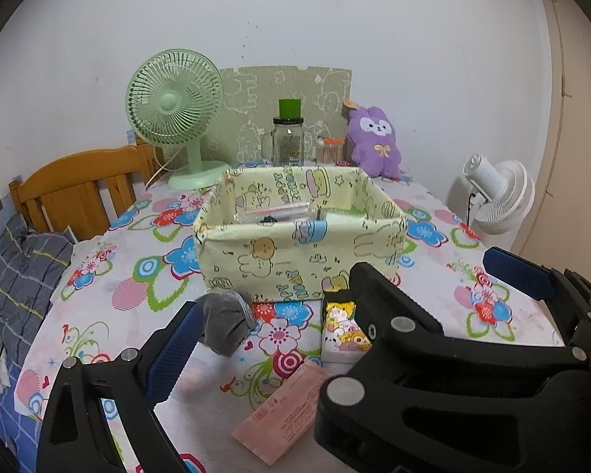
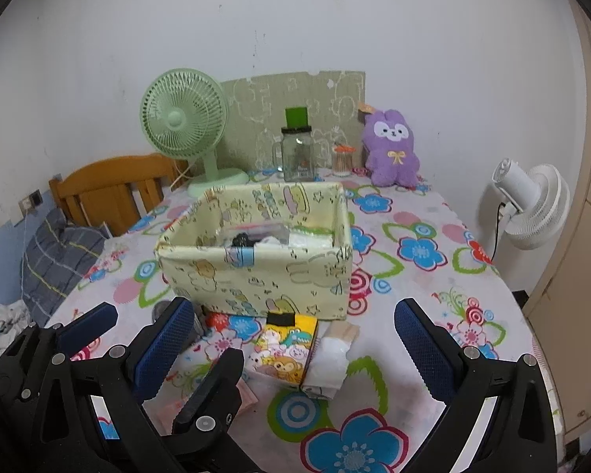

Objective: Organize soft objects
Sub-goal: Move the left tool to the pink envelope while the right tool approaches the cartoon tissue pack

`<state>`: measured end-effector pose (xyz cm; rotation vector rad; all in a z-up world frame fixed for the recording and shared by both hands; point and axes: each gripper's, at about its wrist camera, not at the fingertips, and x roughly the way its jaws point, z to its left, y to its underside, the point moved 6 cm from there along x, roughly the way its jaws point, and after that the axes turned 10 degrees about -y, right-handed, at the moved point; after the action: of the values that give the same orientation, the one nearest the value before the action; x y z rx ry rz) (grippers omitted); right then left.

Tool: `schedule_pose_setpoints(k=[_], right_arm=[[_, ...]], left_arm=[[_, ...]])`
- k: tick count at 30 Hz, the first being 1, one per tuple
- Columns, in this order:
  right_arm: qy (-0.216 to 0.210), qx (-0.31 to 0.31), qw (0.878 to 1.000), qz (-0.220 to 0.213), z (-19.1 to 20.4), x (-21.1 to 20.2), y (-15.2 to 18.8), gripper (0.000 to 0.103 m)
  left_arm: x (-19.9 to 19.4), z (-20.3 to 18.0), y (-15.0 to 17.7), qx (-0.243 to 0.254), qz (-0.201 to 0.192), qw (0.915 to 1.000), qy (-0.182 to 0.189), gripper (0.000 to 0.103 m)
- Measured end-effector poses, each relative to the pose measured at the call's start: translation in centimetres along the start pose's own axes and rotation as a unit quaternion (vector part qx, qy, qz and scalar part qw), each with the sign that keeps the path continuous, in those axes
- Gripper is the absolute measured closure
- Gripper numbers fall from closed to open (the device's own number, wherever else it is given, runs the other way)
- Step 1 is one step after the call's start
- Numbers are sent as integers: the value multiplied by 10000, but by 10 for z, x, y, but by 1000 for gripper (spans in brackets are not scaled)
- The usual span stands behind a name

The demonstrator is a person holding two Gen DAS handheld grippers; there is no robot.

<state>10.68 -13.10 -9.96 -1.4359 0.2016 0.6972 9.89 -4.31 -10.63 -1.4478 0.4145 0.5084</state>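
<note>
1. Nearest, both tools hover low over the flowered tablecloth [image 2: 413, 244]. The right gripper [image 2: 295, 339] has its blue-padded fingers spread wide and holds nothing. The left gripper [image 1: 264, 339] is also spread and empty, though its right finger is hidden behind the other tool's black frame.

2. At 6 o'clock in the left wrist view lies a pink paper packet [image 1: 283, 414]; it carries small printed lines, too fine to read.

3. Just beyond, a crumpled grey sock [image 1: 226, 321] lies against the left gripper's blue pad, at about 10 o'clock from the packet. I judge this the next soft thing to be picked up.

4. Between the right gripper's fingers sit a cartoon-printed tissue pack [image 2: 285, 349] and, touching it at 3 o'clock, a white tissue packet [image 2: 329, 358]. I can read no brand on either.

5. Behind them stands the pale yellow fabric storage box [image 2: 256, 272], already holding some plastic-wrapped items and something black. Its print shows bears and rabbits and the word "HAPPY"; the rest is unclear.

6. My judgement: sorting is partway. The next move calls for closing on the sock or a tissue pack, lifting it over the near wall and dropping it in.

7. Farthest, at 12 o'clock: green desk fan [image 2: 185, 118], glass jar [image 2: 297, 153], purple plush rabbit [image 2: 392, 149], and a white fan [image 2: 532, 205] at 3 o'clock.
</note>
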Motion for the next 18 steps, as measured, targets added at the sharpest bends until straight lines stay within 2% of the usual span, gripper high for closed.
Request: schedule_pose_setpoints(k=[4,18], right_arm=[[-97,54,9999,-6,-3,7,10,0],[-37,146,9994,321,-15,35,46,0]], left_arm=[[9,-2,8,52,51,10000,26,4],[35,-11,40,227,379,9989,133,4]])
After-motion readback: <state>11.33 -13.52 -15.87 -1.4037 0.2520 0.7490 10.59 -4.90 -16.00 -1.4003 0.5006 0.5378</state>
